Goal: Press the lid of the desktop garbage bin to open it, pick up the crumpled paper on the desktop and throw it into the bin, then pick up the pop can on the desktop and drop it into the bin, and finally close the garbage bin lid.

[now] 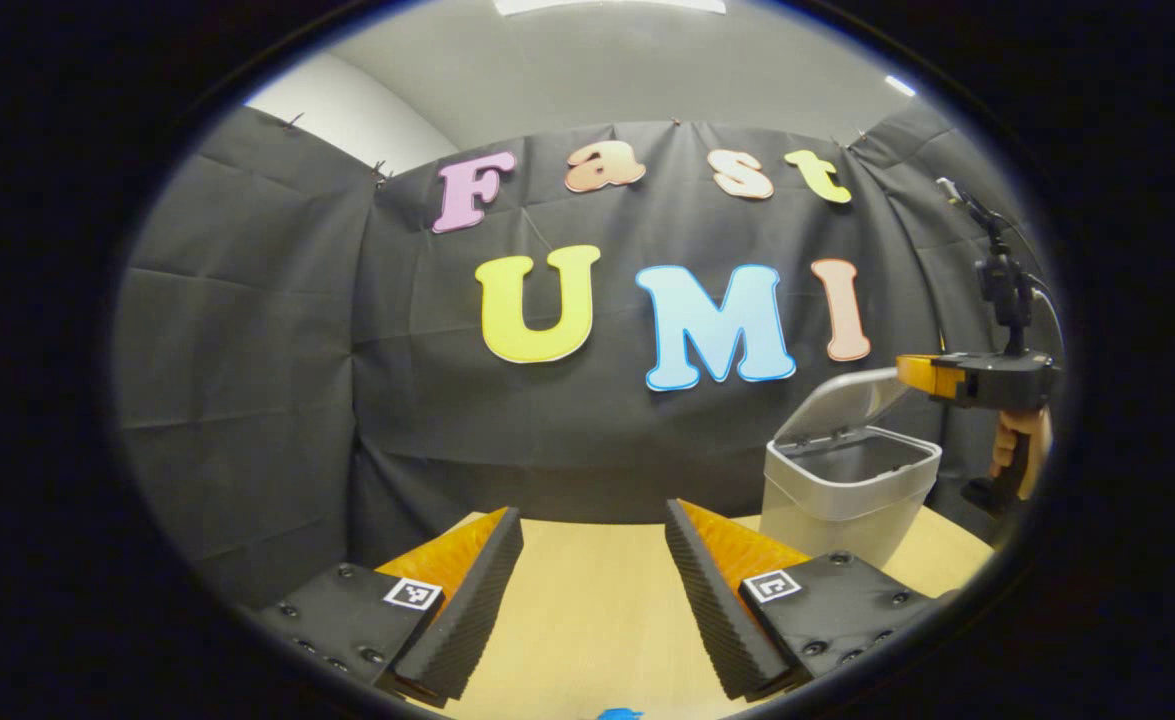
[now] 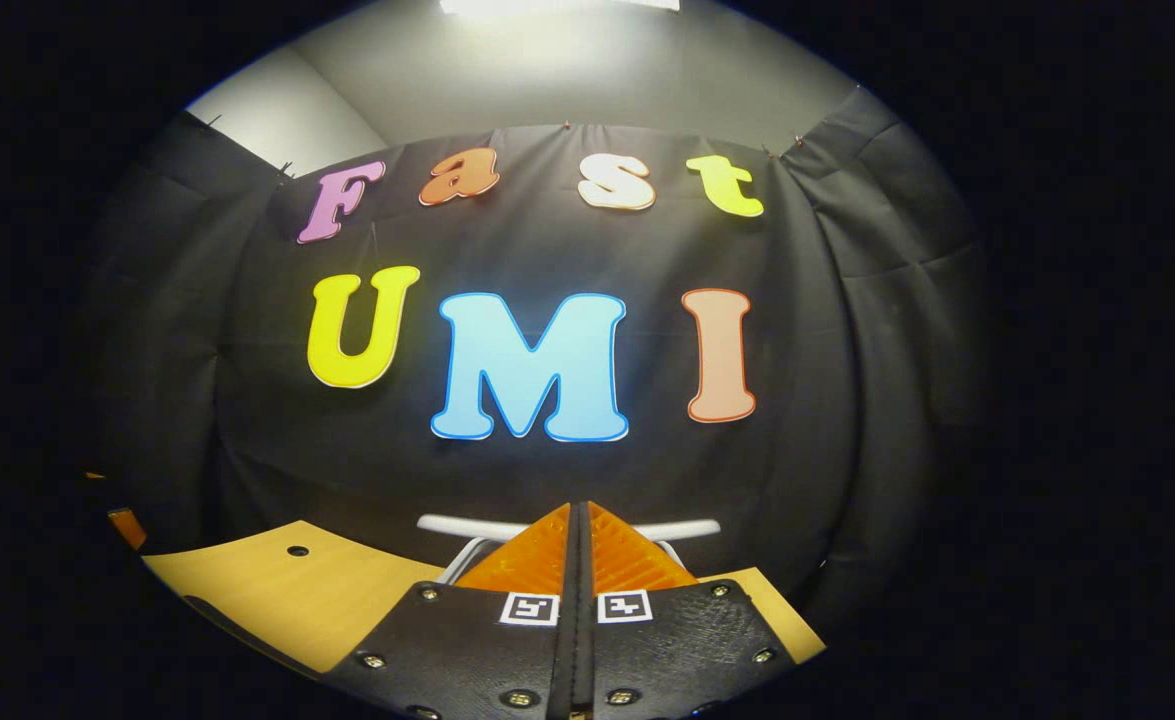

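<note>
Bin (image 1: 847, 490) lid (image 1: 842, 400) up; right hand-held gripper (image 2: 579, 520) pressed together, left hand-held gripper (image 1: 595, 560) spread apart.

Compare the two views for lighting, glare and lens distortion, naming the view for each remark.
Left gripper view: evenly lit, the bin sharp with its lid raised, the cloth wall bowed by the fisheye. Right gripper view: dimmer at the sides, a ceiling light glaring at the top, the table edge curved, the right gripper sharp.
</note>
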Available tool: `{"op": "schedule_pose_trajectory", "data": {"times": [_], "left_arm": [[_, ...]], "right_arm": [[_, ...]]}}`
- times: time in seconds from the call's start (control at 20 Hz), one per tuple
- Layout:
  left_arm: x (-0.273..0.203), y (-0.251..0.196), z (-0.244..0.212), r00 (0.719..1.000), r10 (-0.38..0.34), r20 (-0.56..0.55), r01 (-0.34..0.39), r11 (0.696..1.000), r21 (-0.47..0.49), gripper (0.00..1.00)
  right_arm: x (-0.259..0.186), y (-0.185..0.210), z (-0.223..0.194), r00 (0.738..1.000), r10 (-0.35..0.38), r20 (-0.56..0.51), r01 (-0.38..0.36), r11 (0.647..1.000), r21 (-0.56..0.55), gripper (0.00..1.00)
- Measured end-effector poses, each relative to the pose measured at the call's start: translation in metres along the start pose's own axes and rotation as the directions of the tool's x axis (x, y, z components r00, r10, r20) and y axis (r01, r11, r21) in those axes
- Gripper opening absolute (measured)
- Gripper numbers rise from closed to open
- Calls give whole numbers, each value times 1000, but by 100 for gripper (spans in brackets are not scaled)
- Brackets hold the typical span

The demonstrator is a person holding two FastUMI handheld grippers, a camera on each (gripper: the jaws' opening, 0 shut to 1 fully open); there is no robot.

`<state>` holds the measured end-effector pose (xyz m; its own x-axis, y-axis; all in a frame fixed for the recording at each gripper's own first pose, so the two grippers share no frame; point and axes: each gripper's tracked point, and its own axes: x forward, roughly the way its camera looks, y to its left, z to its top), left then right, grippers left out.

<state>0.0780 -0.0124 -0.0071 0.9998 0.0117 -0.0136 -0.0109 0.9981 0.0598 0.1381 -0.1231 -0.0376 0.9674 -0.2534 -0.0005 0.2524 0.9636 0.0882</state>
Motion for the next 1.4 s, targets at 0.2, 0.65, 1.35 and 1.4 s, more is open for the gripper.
{"op": "schedule_pose_trajectory", "data": {"times": [0.2, 0.65, 1.35, 1.4], "left_arm": [[-1, -5, 0, 1000, -14, 3, 15, 1000, -8, 98], [-8, 2, -30, 999, -6, -51, 6, 1000, 4, 97], [-19, 12, -86, 989, -41, -140, 38, 999, -28, 98], [-19, 12, -90, 988, -45, -150, 41, 999, -27, 98]], "right_arm": [[-8, 6, -2, 1000, 16, -8, -16, 1000, -22, 0], [-34, 22, -18, 999, 13, -43, -16, 998, -60, 1], [-68, 33, -25, 1000, 5, -23, -6, 1000, -30, 98], [-71, 34, -24, 1000, 3, -16, -4, 999, -32, 98]]}}
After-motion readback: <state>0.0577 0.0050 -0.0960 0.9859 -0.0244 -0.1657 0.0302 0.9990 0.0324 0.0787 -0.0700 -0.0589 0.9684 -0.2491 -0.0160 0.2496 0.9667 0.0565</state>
